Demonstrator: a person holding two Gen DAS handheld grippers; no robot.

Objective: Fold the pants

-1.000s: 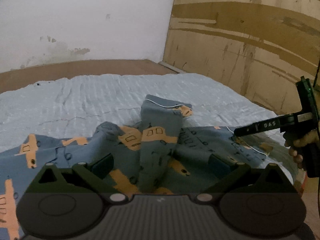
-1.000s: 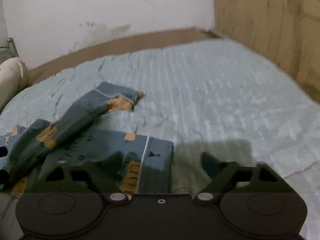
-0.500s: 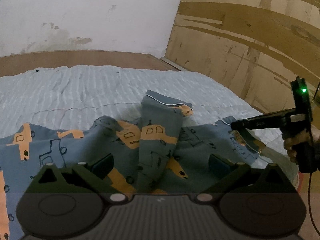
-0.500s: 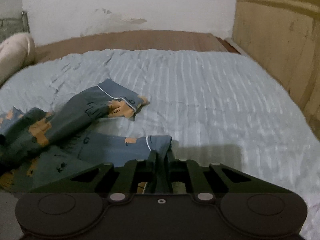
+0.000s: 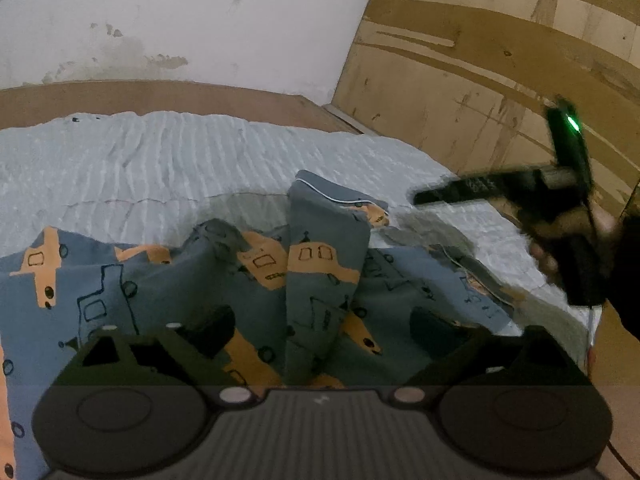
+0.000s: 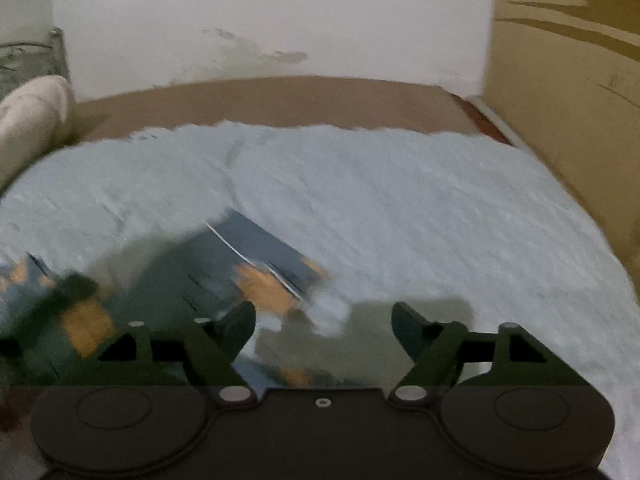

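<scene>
Blue pants [image 5: 320,280] with an orange vehicle print lie rumpled on the pale blue bedspread [image 5: 160,168]. One leg is folded up and across, its cuff [image 5: 340,200] pointing to the far side. My left gripper [image 5: 324,332] is open, low over the middle of the pants. My right gripper [image 6: 324,328] is open and empty, just above the bed beside that cuff [image 6: 272,268]; the right wrist view is blurred. It also shows in the left wrist view [image 5: 460,192], raised at the right.
A brown wooden panel [image 5: 500,60] stands along the bed's right side and a white wall [image 5: 180,20] at the far end. A cream pillow [image 6: 32,120] lies at the far left. The bed's near right edge [image 5: 592,320] is close to the pants.
My right gripper was shut on the near leg's hem half a second ago; it has let go, opened, and moved up and towards the far cuff. My left gripper stayed open.
</scene>
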